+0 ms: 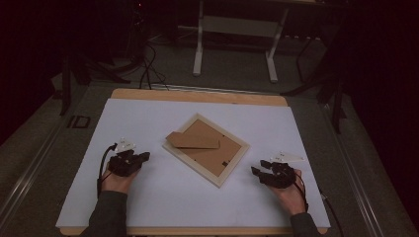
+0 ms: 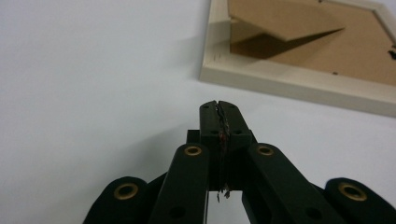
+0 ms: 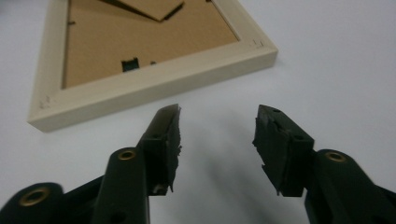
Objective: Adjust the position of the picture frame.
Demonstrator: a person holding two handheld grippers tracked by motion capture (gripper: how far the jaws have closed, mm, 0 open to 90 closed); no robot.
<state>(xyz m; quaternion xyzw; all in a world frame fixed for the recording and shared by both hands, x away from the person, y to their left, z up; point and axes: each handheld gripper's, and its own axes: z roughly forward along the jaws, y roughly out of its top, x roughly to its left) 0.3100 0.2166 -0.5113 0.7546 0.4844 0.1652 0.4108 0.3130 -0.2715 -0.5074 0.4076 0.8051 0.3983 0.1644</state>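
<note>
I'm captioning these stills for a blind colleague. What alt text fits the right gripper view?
The right gripper has its two black jaws apart with nothing between them, aimed at a pale wooden picture frame lying face down on the white table. The frame's brown backing board faces up, and the gripper is not touching the frame.

Table [image 1: 197,95]: wooden top, pale edge showing along the far and near sides, otherwise covered by a white sheet [image 1: 148,197] laid flat over nearly the whole surface. On the sheet, near its middle: one picture frame [image 1: 205,148], light wood, face down, set askew to the table's edges, brown backing board up, its cardboard stand [image 1: 192,140] partly raised. My hands rest on the sheet either side.
</note>
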